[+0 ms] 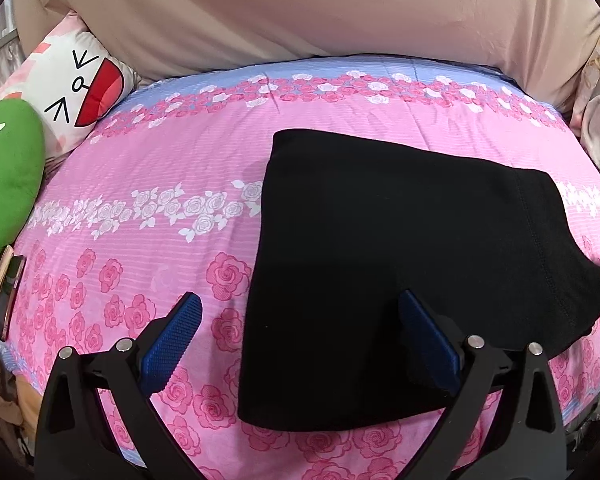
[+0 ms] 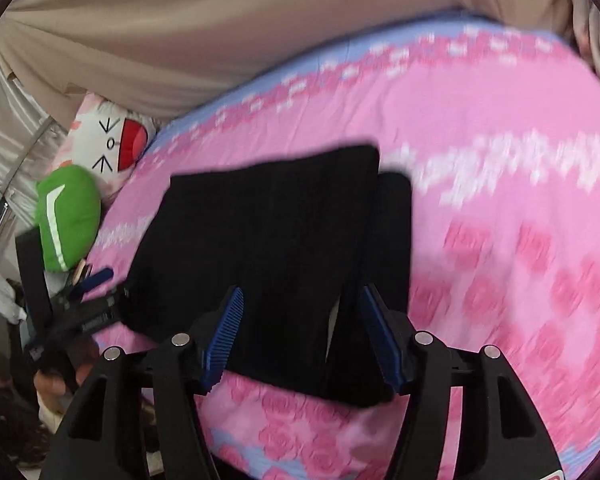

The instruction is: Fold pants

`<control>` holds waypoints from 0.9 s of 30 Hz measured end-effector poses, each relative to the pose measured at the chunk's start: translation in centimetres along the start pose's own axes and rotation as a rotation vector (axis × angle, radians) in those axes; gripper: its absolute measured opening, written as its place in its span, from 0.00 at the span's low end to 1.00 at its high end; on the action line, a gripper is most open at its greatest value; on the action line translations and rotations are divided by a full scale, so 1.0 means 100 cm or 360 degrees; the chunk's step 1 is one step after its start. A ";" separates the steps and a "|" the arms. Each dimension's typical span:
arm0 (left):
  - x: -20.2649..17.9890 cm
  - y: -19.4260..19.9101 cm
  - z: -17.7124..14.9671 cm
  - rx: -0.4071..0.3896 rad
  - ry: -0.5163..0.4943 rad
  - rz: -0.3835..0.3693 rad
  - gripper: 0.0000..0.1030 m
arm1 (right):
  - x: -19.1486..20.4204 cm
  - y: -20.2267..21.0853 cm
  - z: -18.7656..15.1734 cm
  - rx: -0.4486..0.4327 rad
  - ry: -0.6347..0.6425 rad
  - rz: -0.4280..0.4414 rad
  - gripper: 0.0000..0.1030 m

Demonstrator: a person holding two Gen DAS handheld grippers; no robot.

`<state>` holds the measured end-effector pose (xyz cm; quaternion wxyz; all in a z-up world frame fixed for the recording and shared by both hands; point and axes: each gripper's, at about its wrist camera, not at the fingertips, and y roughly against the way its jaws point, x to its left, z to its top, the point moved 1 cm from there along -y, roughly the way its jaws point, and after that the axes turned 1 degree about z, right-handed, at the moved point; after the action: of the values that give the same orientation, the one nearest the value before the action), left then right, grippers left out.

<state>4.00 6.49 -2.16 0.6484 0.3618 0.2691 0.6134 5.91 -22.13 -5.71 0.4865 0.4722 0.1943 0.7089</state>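
The black pants (image 1: pixel 400 248) lie folded into a compact stack on the pink rose-patterned bed sheet (image 1: pixel 148 168). My left gripper (image 1: pixel 300 304) is open, above the near left edge of the pants, one blue pad over the sheet and the other over the fabric, holding nothing. In the right wrist view the pants (image 2: pixel 268 248) lie just ahead of my right gripper (image 2: pixel 300 300), which is open and empty above their near edge. The view is blurred. The left gripper (image 2: pixel 88 292) also shows at the left, beside the pants.
A green plush cushion (image 1: pixel 8 176) and a white cartoon-face pillow (image 1: pixel 76 92) lie at the left end of the bed. A beige curtain (image 1: pixel 300 8) hangs behind the bed. A dark phone-like object (image 1: pixel 4 292) lies at the left edge.
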 end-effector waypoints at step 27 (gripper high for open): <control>0.086 0.058 -0.039 -0.0103 0.0262 0.0104 0.94 | 0.297 0.001 0.106 -0.0113 0.0936 0.0425 0.32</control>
<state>-1.69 15.48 0.99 0.6150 0.2976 0.2897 0.6703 12.58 1.77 13.71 0.3284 0.2511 0.2380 0.8789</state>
